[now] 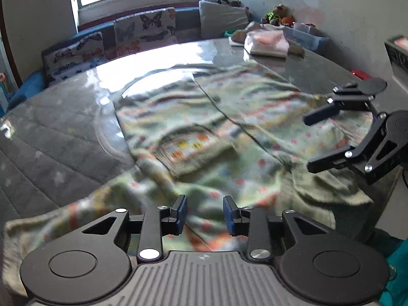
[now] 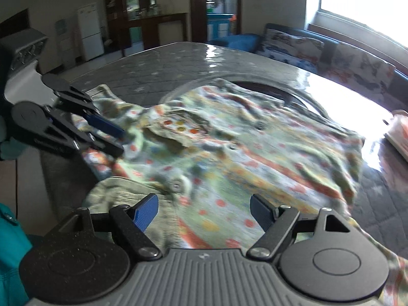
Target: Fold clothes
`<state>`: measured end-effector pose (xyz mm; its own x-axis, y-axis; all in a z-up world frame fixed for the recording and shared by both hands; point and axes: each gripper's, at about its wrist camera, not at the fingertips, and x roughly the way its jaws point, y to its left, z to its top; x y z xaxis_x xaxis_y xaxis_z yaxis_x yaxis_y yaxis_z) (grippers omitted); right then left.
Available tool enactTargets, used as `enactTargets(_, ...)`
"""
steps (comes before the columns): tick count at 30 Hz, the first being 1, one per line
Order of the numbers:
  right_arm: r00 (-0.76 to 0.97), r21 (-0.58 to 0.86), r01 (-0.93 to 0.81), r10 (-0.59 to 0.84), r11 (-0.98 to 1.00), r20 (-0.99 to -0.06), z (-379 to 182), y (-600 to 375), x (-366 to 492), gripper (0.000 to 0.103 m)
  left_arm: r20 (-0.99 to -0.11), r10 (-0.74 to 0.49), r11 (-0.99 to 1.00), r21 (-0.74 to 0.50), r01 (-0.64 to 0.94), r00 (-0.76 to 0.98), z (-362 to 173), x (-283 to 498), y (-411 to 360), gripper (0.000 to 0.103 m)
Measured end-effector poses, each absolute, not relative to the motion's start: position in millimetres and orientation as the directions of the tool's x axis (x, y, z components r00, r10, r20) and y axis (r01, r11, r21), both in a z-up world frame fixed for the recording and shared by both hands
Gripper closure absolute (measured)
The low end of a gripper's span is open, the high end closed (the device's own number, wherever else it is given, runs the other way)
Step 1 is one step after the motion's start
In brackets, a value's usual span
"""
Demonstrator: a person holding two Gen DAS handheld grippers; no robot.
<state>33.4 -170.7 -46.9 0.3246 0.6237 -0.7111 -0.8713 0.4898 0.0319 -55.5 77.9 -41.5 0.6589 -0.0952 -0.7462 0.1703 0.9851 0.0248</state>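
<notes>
Grey quilted surface [image 1: 51, 137] lying under glossy cover, window glare reflecting beyond both grippers. Patterned garment [image 1: 229, 137] spreading flat ahead of left gripper [image 1: 205, 215], fingers parted, grasping nothing, hovering over near hem. Right gripper [image 2: 204, 213] spread wide over garment's ribbed edge, empty. Folded pile [image 1: 266, 43] sitting far ahead-right of left gripper.

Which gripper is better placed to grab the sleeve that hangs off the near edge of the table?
Probably the left. The left gripper is open right above the sleeve trailing off the table. The right gripper, also open, sits over the garment's ribbed collar instead.
</notes>
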Motion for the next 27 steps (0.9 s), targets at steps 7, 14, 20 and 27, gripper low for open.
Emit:
enactTargets(7,0.355,0.068,-0.817,0.593,0.572,-0.723,-56.2,-187.9,48.2,0.022,-0.729,-0.088,0.991,0.003,0.132,0.679,-24.9,-1.0,91.6,0.069)
enactTargets(14,0.355,0.077,-0.811,0.593,0.580,-0.723,-58.1,-190.4,49.9,0.021,-0.769,-0.097,0.994,-0.042,0.101,0.632,-39.4,78.4,93.9,0.069)
enactTargets(20,0.349,0.092,-0.806,0.595,0.585,-0.724,-59.3,-189.8,55.1,0.020,-0.794,-0.098,0.994,-0.055,0.090,0.600,-54.6,131.0,94.0,0.069)
enactTargets(27,0.346,0.104,-0.799,0.595,0.592,-0.725,-60.0,-193.5,59.5,0.018,-0.785,-0.098,0.994,-0.050,0.095,0.611,-58.7,163.0,88.5,0.067)
